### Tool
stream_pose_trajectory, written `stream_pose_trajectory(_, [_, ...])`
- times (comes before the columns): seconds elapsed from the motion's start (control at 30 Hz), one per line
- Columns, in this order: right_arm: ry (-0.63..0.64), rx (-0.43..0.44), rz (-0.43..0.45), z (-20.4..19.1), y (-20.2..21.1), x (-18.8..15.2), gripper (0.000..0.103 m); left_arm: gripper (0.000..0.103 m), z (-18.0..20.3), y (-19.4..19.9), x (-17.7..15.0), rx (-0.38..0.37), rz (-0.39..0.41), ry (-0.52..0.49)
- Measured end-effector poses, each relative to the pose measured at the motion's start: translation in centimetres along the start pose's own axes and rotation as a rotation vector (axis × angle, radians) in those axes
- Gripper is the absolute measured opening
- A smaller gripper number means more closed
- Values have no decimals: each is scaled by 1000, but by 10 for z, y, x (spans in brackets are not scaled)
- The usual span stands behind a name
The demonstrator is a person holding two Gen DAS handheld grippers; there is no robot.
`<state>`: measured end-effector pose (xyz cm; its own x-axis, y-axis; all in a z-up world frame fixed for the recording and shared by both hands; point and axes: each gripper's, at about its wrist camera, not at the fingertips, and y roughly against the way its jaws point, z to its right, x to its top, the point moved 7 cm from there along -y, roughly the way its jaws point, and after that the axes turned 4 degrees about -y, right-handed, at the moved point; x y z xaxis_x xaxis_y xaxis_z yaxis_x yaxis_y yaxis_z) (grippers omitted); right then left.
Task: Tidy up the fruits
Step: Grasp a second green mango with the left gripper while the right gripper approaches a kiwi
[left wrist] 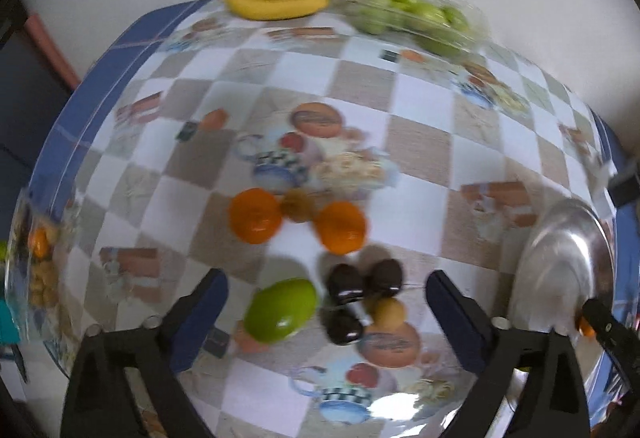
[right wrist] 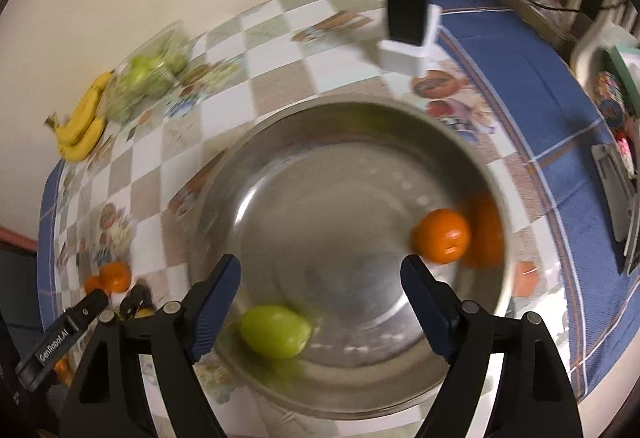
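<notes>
Over the metal bowl (right wrist: 360, 390): right claw (right wrist: 320, 302) wide open, empty | orange (right wrist: 442, 241) and green fruit (right wrist: 276, 332) lie inside | left claw (left wrist: 326, 302) wide open, empty, above the loose fruit mid-surface (left wrist: 420, 141).

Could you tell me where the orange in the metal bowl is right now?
In the right wrist view, the orange lies inside the metal bowl, against its right wall, across from a green fruit near the bowl's lower left.

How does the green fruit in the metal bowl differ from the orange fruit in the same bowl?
The green fruit is oval and lies near the bowl's lower left wall; the orange fruit is round and sits by the right wall. Both rest loose inside, touched by no tongs.
</notes>
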<state>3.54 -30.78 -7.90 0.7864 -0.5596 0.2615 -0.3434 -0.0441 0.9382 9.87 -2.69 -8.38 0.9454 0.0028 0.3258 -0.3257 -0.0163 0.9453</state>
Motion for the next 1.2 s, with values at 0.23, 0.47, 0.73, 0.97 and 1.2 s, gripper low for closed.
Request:
stream_pose_trajectory(0.23, [86, 32, -5, -36, -2, -14, 95, 103, -45, 2, -7, 42, 36, 84])
stream_pose_trajectory(0.47, [172, 99, -3, -80, -4, -29, 103, 103, -75, 1, -7, 33, 67, 156])
stream_pose_trajectory(0.73, [270, 209, -38, -139, -10, -56, 103, 103, -84, -2, -8, -8, 80, 179])
stream_pose_trajectory(0.97, [337, 187, -95, -158, -39, -78, 103, 103, -86, -17, -14, -41, 19, 200])
stream_pose_trajectory(1.2, [362, 187, -104, -165, -53, -85, 71, 101, -84, -28, -20, -90, -36, 231])
